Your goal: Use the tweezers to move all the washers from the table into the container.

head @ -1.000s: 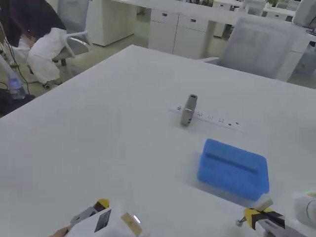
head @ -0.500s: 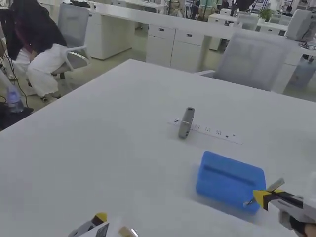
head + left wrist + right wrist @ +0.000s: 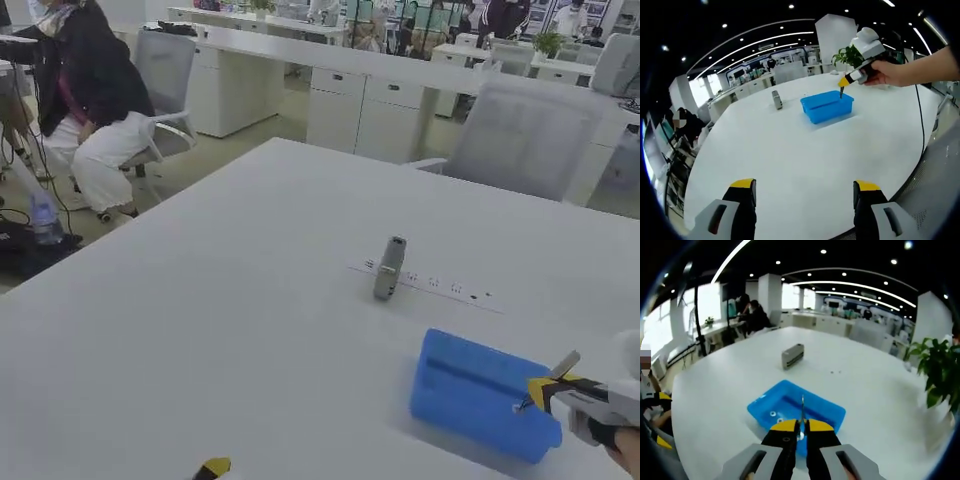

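At frame centre the right tongs (image 3: 801,429) pinch thin metal tweezers (image 3: 802,407) over the blue plastic rectangular container (image 3: 766,394). At the bottom, the left tongs (image 3: 805,192) gape wide above the white surface (image 3: 790,150).

right gripper (image 3: 801,427) pinching tweezers (image 3: 802,406), above blue container (image 3: 759,411)

Table (image 3: 200,300) plain white. Box (image 3: 480,395) at 5 o'c in head view: bright blue, in & out. Washers (image 3: 772,414) in it pale, silvery. Tweezers (image 3: 802,407) thin, dark grey. R gripper (image 3: 801,427): yellow tips, black fingers, grey body. L gripper (image 3: 805,187): same yellow/black/grey. Block (image 3: 389,267) near centre: grey. Plant (image 3: 940,370) at 3 o'c in right gripper view: green. Chair (image 3: 530,140) at 1 o'c: pale grey. Person (image 3: 90,90) at 10 o'c: black top, white trousers.
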Demonstrator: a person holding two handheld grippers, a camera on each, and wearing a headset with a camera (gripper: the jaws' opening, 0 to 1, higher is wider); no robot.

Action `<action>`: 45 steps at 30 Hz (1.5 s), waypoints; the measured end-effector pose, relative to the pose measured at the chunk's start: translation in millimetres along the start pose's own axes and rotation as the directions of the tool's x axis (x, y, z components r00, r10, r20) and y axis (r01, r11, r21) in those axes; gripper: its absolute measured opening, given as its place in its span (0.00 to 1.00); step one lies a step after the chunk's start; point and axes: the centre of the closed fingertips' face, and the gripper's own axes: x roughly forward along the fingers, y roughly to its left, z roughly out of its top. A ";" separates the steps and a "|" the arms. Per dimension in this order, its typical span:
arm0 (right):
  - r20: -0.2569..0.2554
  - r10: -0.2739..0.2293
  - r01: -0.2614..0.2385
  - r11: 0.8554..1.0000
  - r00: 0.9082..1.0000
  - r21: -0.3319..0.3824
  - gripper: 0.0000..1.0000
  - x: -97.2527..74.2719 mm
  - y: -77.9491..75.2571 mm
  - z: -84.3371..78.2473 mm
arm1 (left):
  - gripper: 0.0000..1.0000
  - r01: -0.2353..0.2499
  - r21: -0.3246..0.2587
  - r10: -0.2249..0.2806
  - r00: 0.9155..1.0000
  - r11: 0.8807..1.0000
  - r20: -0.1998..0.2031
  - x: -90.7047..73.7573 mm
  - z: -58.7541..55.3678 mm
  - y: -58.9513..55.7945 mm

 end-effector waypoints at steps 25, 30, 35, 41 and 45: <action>-0.101 0.027 -0.025 1.000 0.995 0.016 0.03 13.2 -4.2 -25.3 | 0.50 0.096 -0.076 -0.082 0.983 0.993 0.164 -28.6 87.2 15.6; -0.026 0.033 -0.033 0.999 0.999 -0.008 0.03 -10.2 -0.7 -5.3 | 0.39 0.162 -0.003 -0.158 0.967 0.987 0.197 -31.5 110.8 3.9; 0.025 0.102 -0.100 0.992 0.994 -0.077 0.03 -43.0 26.1 9.0 | 0.33 0.224 0.048 -0.229 0.944 0.973 0.238 -33.7 132.4 -5.5; -0.005 0.224 -0.222 0.964 0.975 -0.150 0.03 -76.9 77.5 -1.3 | 0.30 0.311 0.083 -0.321 0.905 0.947 0.279 -35.0 155.1 -22.0; -0.041 0.332 -0.332 0.917 0.943 -0.221 0.03 -99.1 115.4 -7.8 | 0.28 0.375 0.175 -0.410 0.877 0.910 0.250 -35.5 158.6 -40.5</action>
